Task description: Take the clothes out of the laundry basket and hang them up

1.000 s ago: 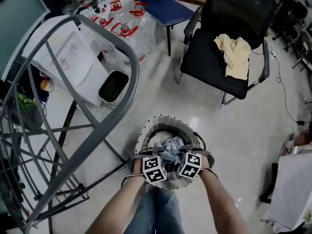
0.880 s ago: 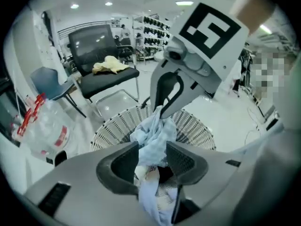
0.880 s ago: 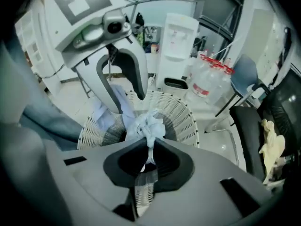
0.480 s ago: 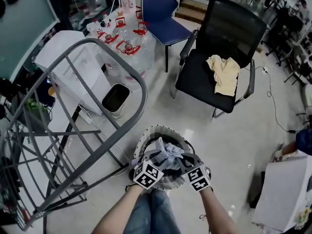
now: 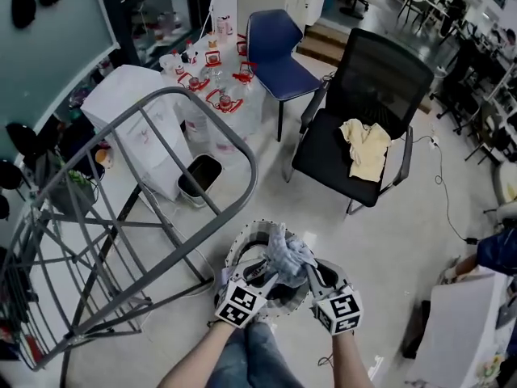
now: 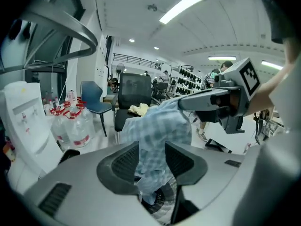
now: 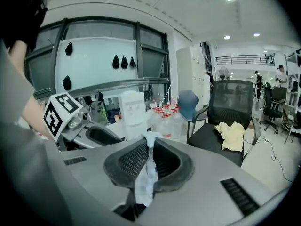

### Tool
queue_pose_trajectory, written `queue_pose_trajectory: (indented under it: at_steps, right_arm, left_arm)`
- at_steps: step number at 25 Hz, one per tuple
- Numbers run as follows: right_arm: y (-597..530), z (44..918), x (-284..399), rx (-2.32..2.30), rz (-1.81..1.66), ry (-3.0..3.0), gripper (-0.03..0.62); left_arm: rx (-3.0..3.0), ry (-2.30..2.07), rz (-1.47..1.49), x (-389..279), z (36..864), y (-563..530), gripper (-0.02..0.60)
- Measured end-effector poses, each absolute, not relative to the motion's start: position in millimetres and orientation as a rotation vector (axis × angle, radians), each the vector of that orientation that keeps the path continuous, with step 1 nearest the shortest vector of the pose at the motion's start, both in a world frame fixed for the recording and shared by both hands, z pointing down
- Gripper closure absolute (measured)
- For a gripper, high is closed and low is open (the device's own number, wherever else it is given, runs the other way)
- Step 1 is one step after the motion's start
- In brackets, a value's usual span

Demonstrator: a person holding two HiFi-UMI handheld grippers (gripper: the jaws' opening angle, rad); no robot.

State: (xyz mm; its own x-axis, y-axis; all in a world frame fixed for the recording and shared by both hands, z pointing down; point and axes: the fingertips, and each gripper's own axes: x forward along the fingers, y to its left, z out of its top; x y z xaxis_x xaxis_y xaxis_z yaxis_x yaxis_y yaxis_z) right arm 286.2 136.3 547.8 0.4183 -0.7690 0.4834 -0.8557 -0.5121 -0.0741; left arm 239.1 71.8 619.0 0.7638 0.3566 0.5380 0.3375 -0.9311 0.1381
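The left gripper has a thick bunch of the checked garment clamped between its pads, its jaws having just been closing on it. The right gripper is pressed nearly together on a thin fold of the same piece. Both hold it just above the laundry basket, which stands on the floor before the person's knees, with part of the cloth trailing down toward it. I judge the step in hand to be the take-out: one garment is up, and nothing looks hung on the drying rack at the left. The next move likely calls for carrying the piece over to the rack's grey bars and spreading it between the two grips so it drapes flat, not bunched. Only the head view shows basket, rack and the black chair with a yellow cloth together; the left gripper view alone shows how wide the gathered bunch is, with the basket's rim beneath; the right gripper view alone shows how slim its own pinch is
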Motion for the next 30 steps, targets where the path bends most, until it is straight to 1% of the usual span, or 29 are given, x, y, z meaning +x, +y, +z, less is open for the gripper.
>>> queue_pose_trajectory:
  at_steps: [5, 11, 15, 17, 22, 26, 27, 29, 30]
  right_arm:
    - [138, 487, 284, 2.557, 0.572, -1.461, 0.562]
    - [141, 423, 276, 2.629, 0.421, -1.478, 0.562]
    - [140, 382, 268, 2.632, 0.35, -1.526, 0.562]
    - [140, 362, 266, 2.633, 0.291, -1.551, 0.562]
    - [132, 322, 258, 2.619, 0.181, -1.63, 0.562]
    - [131, 313, 251, 2.594, 0.154, -1.649, 0.562]
    - [130, 311, 249, 2.599, 0.15, -1.659, 0.562]
    - [133, 311, 248, 2.602, 0.16, -1.644, 0.562]
    - [135, 312, 249, 2.599, 0.166, -1.63, 0.562]
  left_arm:
    - [2.922, 0.555, 0.814, 227, 580, 68, 0.397]
    - [2.93, 0.631, 0.743, 219, 549, 75, 0.339]
    - [2.907, 0.687, 0.751, 221, 547, 82, 0.297]
    - [2.895, 0.717, 0.791, 222, 553, 85, 0.285]
    - [2.847, 0.679, 0.81, 239, 571, 81, 0.276]
    - [2.797, 0.698, 0.743, 260, 569, 88, 0.279]
    - [2.8, 0.709, 0.731, 263, 569, 90, 0.3]
    - [2.818, 0.728, 0.732, 266, 570, 93, 0.4]
    - [2.826, 0.733, 0.732, 265, 569, 93, 0.461]
